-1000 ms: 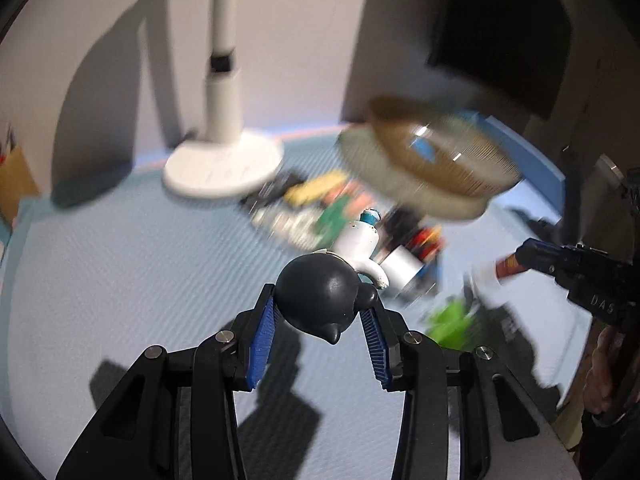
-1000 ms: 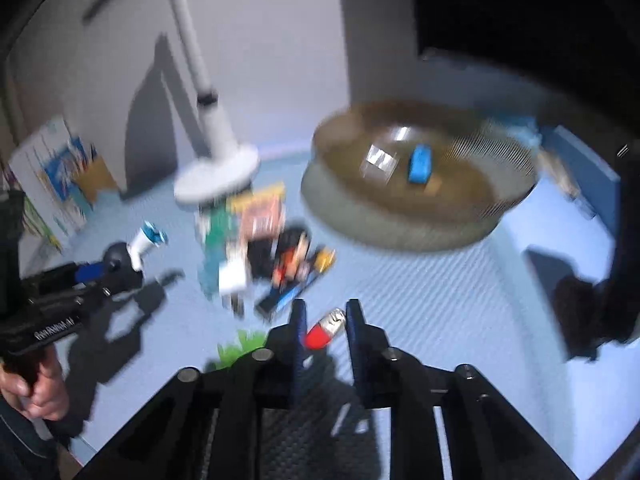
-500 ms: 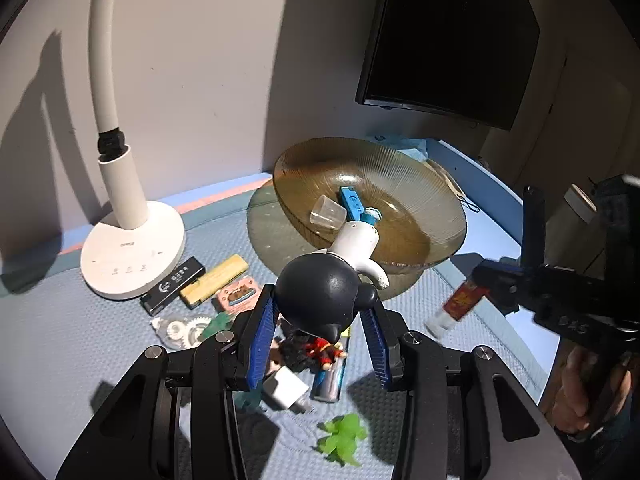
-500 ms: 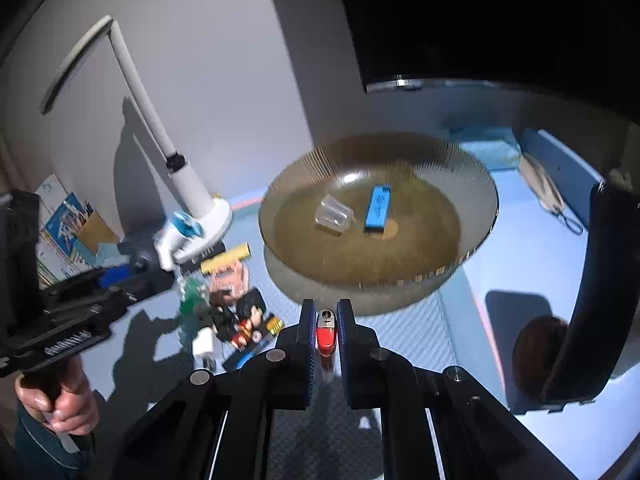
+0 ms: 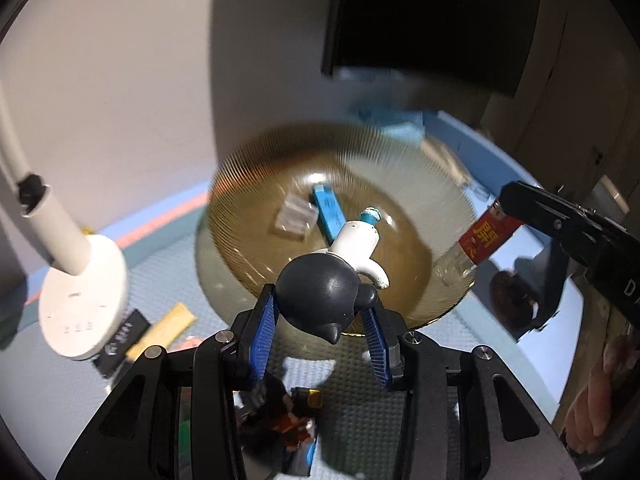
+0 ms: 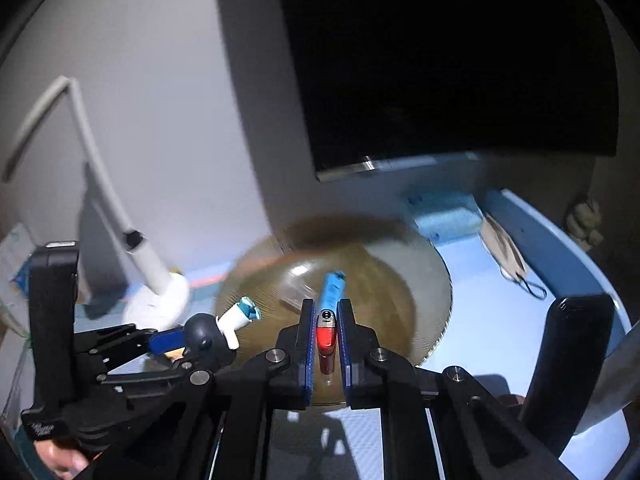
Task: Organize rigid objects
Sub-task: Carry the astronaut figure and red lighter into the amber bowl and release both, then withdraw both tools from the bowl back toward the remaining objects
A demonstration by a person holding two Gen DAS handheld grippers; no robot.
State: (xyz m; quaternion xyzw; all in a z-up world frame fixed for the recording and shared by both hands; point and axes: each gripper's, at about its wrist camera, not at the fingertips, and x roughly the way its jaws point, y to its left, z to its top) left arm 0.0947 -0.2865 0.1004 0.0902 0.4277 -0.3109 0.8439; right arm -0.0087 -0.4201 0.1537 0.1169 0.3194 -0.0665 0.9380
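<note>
**Both grippers loaded, held over the amber bowl**

While its blue pads clamp the dark round head of a toy figure (image 5: 320, 296), the left gripper (image 5: 320, 344) hangs just over the near rim of the ribbed amber glass bowl (image 5: 248, 184). Figure's white body and teal-tipped end stick out fwd, over the bowl's inside. Seen from the right wrist cam, the same gripper (image 6: 176, 344) sits at the bowl's left edge, toy pointing toward the bowl centre.

Right gripper (image 6: 325, 344) is clamped tight on a lighter (image 6: 326, 340) w/ red body and clear lower part, held lengthwise betw. the pads, metal top fwd. From the left cam the lighter (image 5: 486, 238) shows a red label w/ gold characters, over the bowl's right rim.

Inside the bowl: a blue flat stick, maybe a USB drive (image 5: 329, 216), near centre, and a small clear plastic piece (image 5: 296, 216) just left of it, touching or nearly so; blur hides which.

Left of the bowl stands a white desk lamp (image 5: 80, 292) on its round base. Betw. lamp base and bowl's near side lie a black bar (image 5: 120, 340) and a yellow bar (image 5: 164, 328). Behind the bowl: blue pack (image 6: 444, 216) and dark monitor (image 6: 440, 60). Face mask (image 6: 504, 252) right of the bowl. All on a blue mat (image 5: 440, 336).
</note>
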